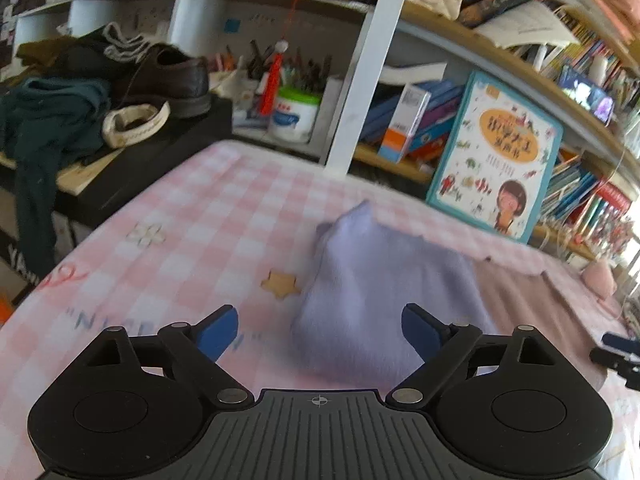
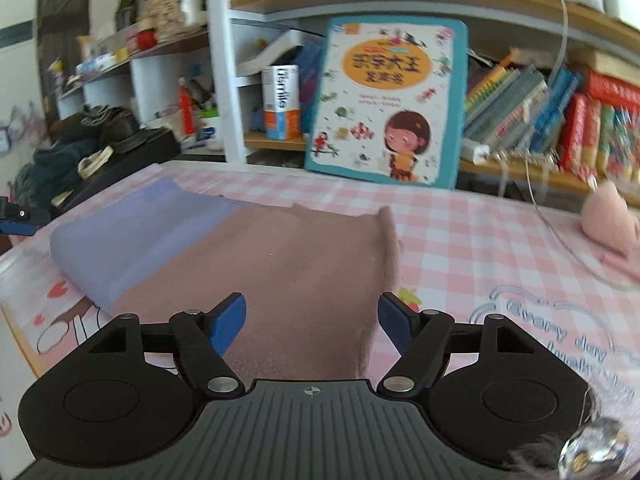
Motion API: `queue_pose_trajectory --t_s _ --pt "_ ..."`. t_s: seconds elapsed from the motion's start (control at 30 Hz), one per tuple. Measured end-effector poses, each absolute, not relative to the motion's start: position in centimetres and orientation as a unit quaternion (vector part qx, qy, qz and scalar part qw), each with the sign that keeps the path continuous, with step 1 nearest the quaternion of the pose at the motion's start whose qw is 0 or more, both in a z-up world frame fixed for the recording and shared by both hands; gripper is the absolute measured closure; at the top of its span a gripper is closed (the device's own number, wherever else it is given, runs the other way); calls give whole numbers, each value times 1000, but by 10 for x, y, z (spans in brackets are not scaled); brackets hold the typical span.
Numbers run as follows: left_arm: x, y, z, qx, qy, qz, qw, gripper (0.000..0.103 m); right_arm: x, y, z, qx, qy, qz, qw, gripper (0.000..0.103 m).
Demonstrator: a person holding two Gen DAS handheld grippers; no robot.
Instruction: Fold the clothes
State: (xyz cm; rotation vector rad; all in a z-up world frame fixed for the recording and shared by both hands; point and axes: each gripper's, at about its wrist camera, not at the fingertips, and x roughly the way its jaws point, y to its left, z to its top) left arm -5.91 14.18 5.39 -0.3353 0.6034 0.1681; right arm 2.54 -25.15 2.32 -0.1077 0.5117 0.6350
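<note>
A two-tone garment lies flat on the pink checked table cover. Its lilac part (image 1: pixel 380 284) sits just ahead of my left gripper (image 1: pixel 319 330), which is open and holds nothing. Its dusty pink part (image 2: pixel 304 264) stretches ahead of my right gripper (image 2: pixel 312 320), also open and empty above the cloth. The lilac part (image 2: pixel 136 236) shows at the left of the right wrist view. The right gripper's tip (image 1: pixel 618 354) peeks in at the right edge of the left wrist view. The left gripper's tip (image 2: pixel 18 218) shows at the left edge of the right wrist view.
A children's book (image 2: pixel 388 100) leans against the bookshelf behind the table (image 2: pixel 480 240). A pink plush toy (image 2: pixel 608 220) and a thin cable lie at the right. A black stand with shoes (image 1: pixel 168 80) and dark clothes (image 1: pixel 44 128) is at the left.
</note>
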Motion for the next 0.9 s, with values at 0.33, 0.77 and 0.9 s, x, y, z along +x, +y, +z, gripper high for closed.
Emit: queue_pose_trajectory --t_s 0.33,0.77,0.9 --pt "-67 138 28 -302 328 92 890 11 42 -246 19 -90 239 362 897 32" --pt "-71 156 -8 -548 246 123 790 39 69 -240 0 -113 268 386 875 33" --pt "-62 155 -8 -544 236 130 795 39 69 -240 -4 -110 273 388 873 34"
